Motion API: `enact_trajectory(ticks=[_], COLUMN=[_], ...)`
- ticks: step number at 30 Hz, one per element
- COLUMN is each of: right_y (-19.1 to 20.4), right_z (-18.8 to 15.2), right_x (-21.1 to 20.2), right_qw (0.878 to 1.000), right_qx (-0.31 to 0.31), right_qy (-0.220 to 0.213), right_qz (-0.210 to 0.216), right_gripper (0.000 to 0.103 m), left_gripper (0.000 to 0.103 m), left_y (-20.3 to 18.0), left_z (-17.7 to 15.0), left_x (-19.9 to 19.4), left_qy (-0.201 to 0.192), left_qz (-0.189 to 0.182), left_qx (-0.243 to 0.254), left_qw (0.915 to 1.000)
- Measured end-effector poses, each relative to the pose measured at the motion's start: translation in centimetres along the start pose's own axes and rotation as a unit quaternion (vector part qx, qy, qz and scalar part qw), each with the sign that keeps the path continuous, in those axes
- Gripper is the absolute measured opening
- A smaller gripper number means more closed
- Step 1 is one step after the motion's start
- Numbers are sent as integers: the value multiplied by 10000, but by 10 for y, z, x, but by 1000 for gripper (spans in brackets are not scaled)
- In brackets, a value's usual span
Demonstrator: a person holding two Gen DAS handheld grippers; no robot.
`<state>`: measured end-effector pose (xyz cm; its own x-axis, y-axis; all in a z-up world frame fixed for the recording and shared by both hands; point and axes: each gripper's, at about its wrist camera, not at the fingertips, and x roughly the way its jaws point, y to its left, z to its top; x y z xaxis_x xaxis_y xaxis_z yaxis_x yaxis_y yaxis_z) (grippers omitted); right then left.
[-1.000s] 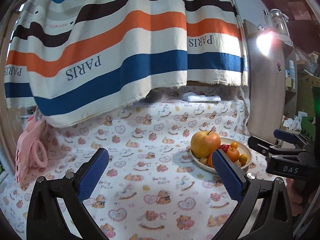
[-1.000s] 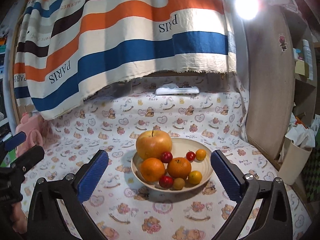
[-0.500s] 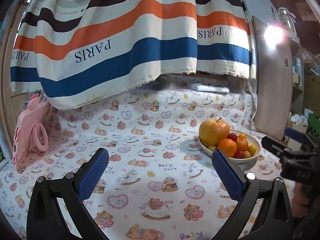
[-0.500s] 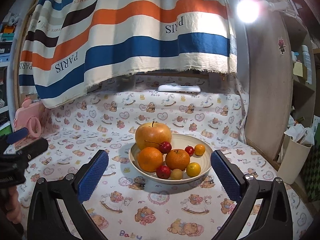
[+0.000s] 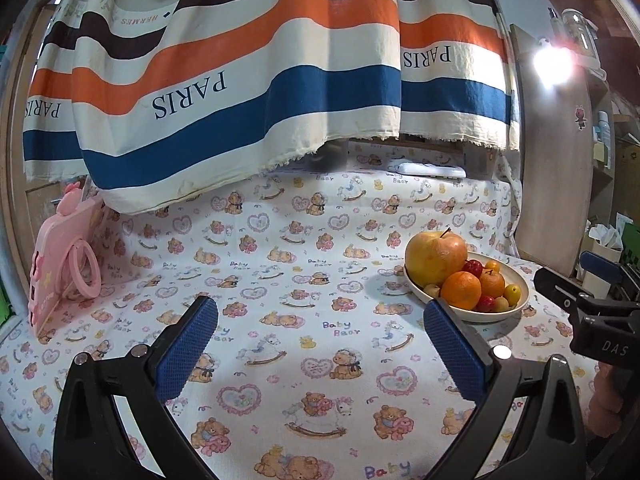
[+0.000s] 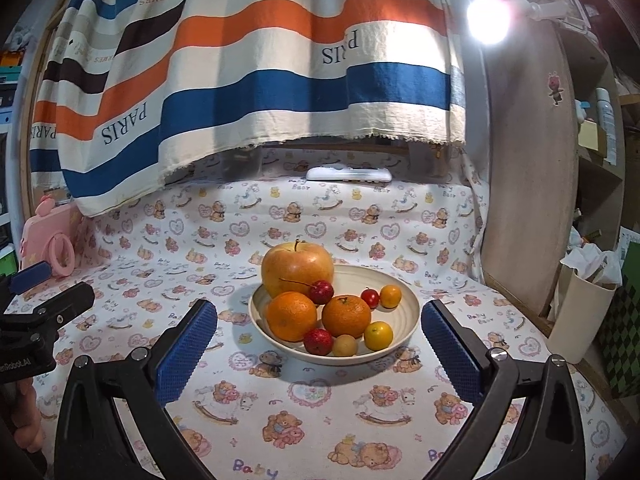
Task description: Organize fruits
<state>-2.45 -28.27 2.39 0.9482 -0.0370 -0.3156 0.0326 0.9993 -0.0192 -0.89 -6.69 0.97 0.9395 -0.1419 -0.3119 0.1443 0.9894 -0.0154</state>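
Note:
A cream bowl (image 6: 396, 312) stands on the bear-print cloth and holds a big yellow-red apple (image 6: 298, 266), two oranges (image 6: 291, 315), small red fruits (image 6: 320, 292) and small yellow ones (image 6: 378, 335). My right gripper (image 6: 318, 334) is open and empty, its blue pads either side of the bowl's near rim, short of it. My left gripper (image 5: 320, 336) is open and empty over bare cloth, left of the bowl (image 5: 516, 300) with its apple (image 5: 436, 258). The right gripper's body shows at the right edge of the left wrist view.
A striped "PARIS" cloth (image 5: 256, 92) hangs at the back. A pink toy case (image 5: 64, 268) stands at the left. A white remote (image 6: 348, 174) lies at the back. A cream cup of tissue (image 6: 580, 312) and a wooden panel (image 6: 524, 184) are at the right.
Both grippers have pulled back and tilted slightly; the bowl sits a little lower and farther in both views. Both stay open and empty. No fruit has moved.

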Motion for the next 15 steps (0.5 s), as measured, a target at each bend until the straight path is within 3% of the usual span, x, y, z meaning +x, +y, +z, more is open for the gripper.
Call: enact_trajectory(ticks=[15], right_y=[1], right_z=[0], right_x=[0], right_qw=[10000], right_qx=[-2], right_qy=[2], right_qz=[6], right_gripper=[102], left_gripper=[102], left_y=[1], left_z=[-1], left_x=[0], left_qy=[-5], left_qz=[66], left_qx=[-41], left_qw=[10000])
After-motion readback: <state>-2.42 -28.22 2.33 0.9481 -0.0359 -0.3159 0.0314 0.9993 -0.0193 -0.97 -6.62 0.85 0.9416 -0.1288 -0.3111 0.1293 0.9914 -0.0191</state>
